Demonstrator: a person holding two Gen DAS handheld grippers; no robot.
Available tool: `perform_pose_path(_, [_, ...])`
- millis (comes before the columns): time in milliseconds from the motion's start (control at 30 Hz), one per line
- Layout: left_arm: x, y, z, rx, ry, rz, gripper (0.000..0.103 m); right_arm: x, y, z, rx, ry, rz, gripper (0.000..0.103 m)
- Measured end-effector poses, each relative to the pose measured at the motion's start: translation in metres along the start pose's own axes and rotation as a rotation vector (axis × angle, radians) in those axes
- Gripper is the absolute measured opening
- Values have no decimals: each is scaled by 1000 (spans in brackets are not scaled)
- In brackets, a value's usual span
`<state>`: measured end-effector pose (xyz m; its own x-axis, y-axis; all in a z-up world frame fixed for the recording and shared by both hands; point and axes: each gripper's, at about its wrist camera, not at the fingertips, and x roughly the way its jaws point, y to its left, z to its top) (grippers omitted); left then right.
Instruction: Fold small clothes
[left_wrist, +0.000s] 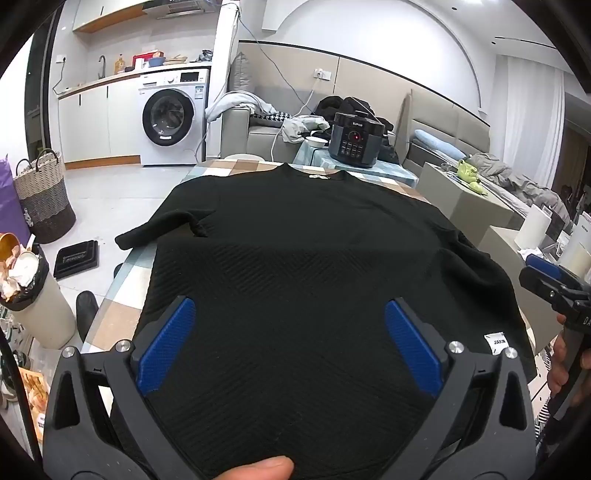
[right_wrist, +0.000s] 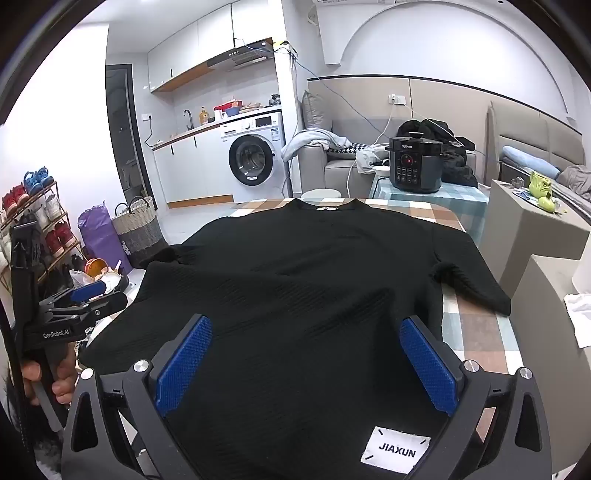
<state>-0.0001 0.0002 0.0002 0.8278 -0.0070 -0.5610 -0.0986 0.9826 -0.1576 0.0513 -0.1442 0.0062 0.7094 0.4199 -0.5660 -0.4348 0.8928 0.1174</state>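
I see the black sweater (left_wrist: 295, 240) spread flat on the checkered table (right_wrist: 476, 332), neckline away from me. My left gripper (left_wrist: 290, 332) and right gripper (right_wrist: 306, 354) both hover over its near hem, fingers spread wide, holding nothing.

the left gripper (left_wrist: 290, 347) is black plastic with two flat blue bumpy pads (left_wrist: 166, 345) and round silver screws (left_wrist: 123, 346), and a bare thumb tip (left_wrist: 260, 469) shows at its near edge. the right gripper (right_wrist: 304, 369) looks the same. seen from the right side, the left one has white letters "genrobot.ai" and bare fingers (right_wrist: 61, 380) on its black handle.
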Motion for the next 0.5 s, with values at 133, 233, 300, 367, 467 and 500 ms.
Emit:
perform_pose_path(133, [0,0,1,4,0,2,102,-1,0,0,-2,-1,3,103])
perform_pose_path(233, [2,2,1,6,1,0,102,0,0,0,-3,-2,0,103])
perform_pose_path(300, [-1,2,1,10,-8,10,102,0,0,0,-5,-3,0,103])
perform_pose_path(367, [-1,6,0,10,-10,11,102,1,-1,0,-3,-4,1,103])
perform_pose_path(467, [-1,6,1,11,-10,12,102,2,-1,1,-2,-2,-2,103])
perform_pose_path(500, [-1,7,2,11,-10,13,102,3,-1,1,-1,0,-2,103])
